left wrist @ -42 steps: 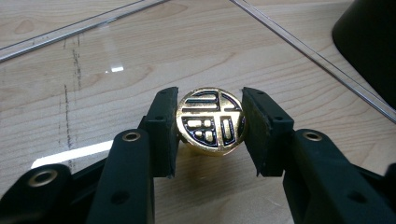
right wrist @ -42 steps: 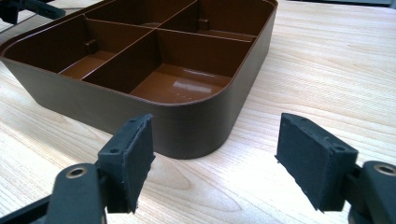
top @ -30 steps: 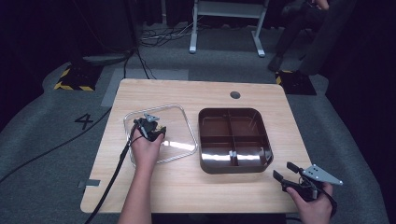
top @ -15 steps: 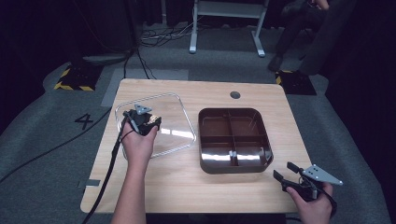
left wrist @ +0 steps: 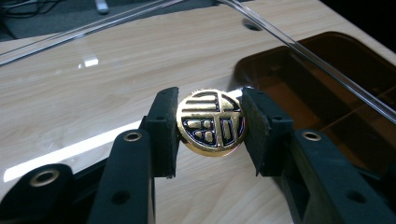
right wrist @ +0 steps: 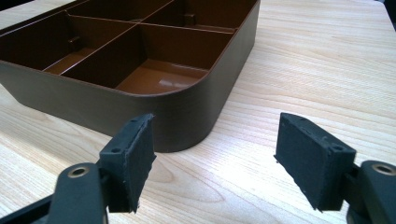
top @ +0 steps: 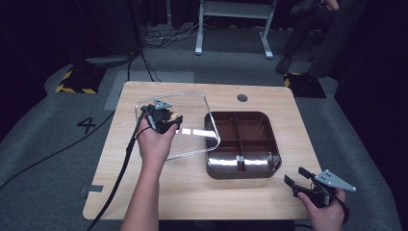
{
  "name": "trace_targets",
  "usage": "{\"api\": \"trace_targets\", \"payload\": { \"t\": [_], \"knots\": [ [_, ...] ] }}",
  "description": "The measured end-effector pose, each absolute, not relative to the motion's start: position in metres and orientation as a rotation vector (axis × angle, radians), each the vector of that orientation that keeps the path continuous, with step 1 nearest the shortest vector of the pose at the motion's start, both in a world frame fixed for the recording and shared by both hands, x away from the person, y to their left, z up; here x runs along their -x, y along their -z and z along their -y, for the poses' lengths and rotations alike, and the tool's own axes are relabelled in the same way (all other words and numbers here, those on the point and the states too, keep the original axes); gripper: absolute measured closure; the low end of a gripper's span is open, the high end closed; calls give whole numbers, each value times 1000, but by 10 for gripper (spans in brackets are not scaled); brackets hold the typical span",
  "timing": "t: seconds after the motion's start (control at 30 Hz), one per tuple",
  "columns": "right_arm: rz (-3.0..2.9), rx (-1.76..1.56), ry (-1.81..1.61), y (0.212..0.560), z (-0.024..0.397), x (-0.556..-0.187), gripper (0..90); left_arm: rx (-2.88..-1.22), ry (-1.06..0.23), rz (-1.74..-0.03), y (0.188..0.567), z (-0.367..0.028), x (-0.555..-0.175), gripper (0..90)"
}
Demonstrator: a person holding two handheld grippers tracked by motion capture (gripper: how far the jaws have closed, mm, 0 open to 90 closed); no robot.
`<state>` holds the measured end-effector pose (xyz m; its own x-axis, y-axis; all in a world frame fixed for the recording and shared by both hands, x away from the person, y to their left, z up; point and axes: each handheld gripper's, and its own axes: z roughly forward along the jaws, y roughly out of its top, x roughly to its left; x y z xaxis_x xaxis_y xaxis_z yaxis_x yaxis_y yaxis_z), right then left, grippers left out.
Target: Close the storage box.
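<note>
Now my left gripper (left wrist: pixel 211 123) pinches the clear lid's (top: pixel 192 101) gold knob (left wrist: pixel 211 122); my right gripper (right wrist: pixel 215 158) gapes wide beside the brown tray (right wrist: pixel 187 107).

On the rectangular light wooden table (top: pixel 192 192), the brown plastic divided tray (top: pixel 243 144) sits right of centre, with a small round hole in the tabletop (top: pixel 242 97) just behind it. Left of the tray, the left gripper (left wrist: pixel 210 122) has the clear square plastic lid (top: pixel 195 103) by the round gold knob (left wrist: pixel 211 122), pinched between its jaws; the lid's right edge reaches over the tray's left rim. Down at the table's near right corner is the right gripper (right wrist: pixel 215 156), jaws apart, pointing at the tray's near corner, close to it but not touching.
</note>
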<state>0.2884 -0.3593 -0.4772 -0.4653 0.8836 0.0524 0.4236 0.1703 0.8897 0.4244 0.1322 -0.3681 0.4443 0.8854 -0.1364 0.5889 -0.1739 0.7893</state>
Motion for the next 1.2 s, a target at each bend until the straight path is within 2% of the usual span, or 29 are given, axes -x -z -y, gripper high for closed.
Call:
{"api": "trace_targets", "payload": {
  "t": [0.53, 1.07, 1.2],
  "knots": [
    [-1937, -1247, -1268, 476, 371, -285, 287, -1930, -356, -1112, 366, -41, -439, 584],
    [-1930, -1255, -1266, 477, 376, -283, 287, -2014, -309, -1016, 378, 26, -454, 584],
    [-1927, -1260, -1270, 478, 379, -282, 288, -2030, -275, -1017, 391, 40, -458, 584]
  ]
}}
